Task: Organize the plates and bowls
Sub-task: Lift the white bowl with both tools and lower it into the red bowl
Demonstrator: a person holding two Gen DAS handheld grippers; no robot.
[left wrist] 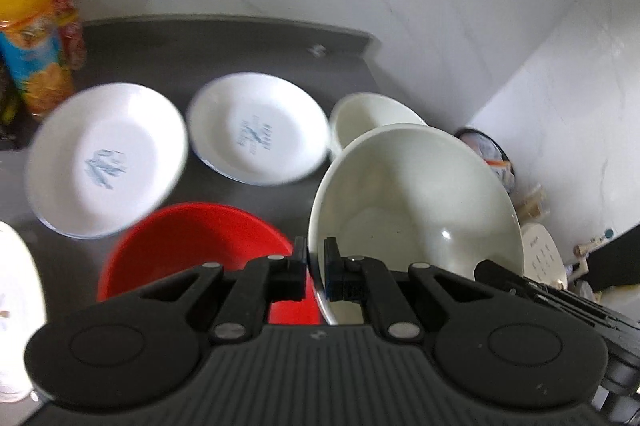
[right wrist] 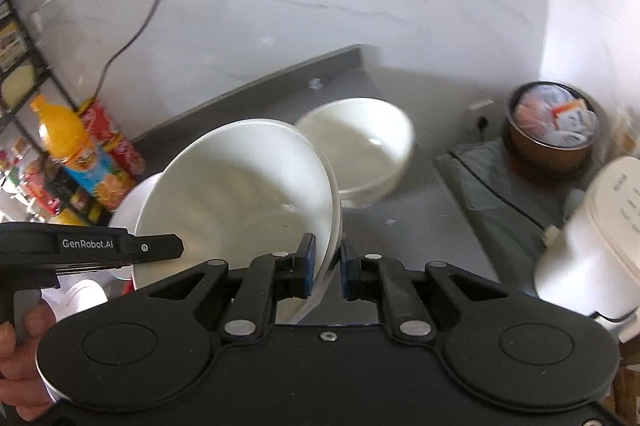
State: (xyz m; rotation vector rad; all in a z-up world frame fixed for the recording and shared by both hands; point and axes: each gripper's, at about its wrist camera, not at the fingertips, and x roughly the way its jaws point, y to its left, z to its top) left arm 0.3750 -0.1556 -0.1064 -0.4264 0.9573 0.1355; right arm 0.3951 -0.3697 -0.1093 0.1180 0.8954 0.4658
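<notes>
Left gripper (left wrist: 316,258) is clamping the near rim of a large pale-green glazed bowl (left wrist: 416,202), tilted above the grey countertop (left wrist: 240,58). Right gripper (right wrist: 327,266) is straddling the same rim, jaws slightly parted. A second cream bowl (right wrist: 360,142) is resting behind.

In the left wrist view, a white dish (left wrist: 16,310) far left of the left hand-held gripper (left wrist: 316,268) is cut off by the picture's edge. The red bowl (left wrist: 192,246) just ahead is partly hidden behind the gripper's body. The prints on the two white plates (left wrist: 108,162) ahead are too blurred to read. In the right wrist view, the contents of the brown pot (right wrist: 552,150) ahead and to the right are smeared, and the lettering on the white appliance (right wrist: 592,234) at right cannot be read.
</notes>
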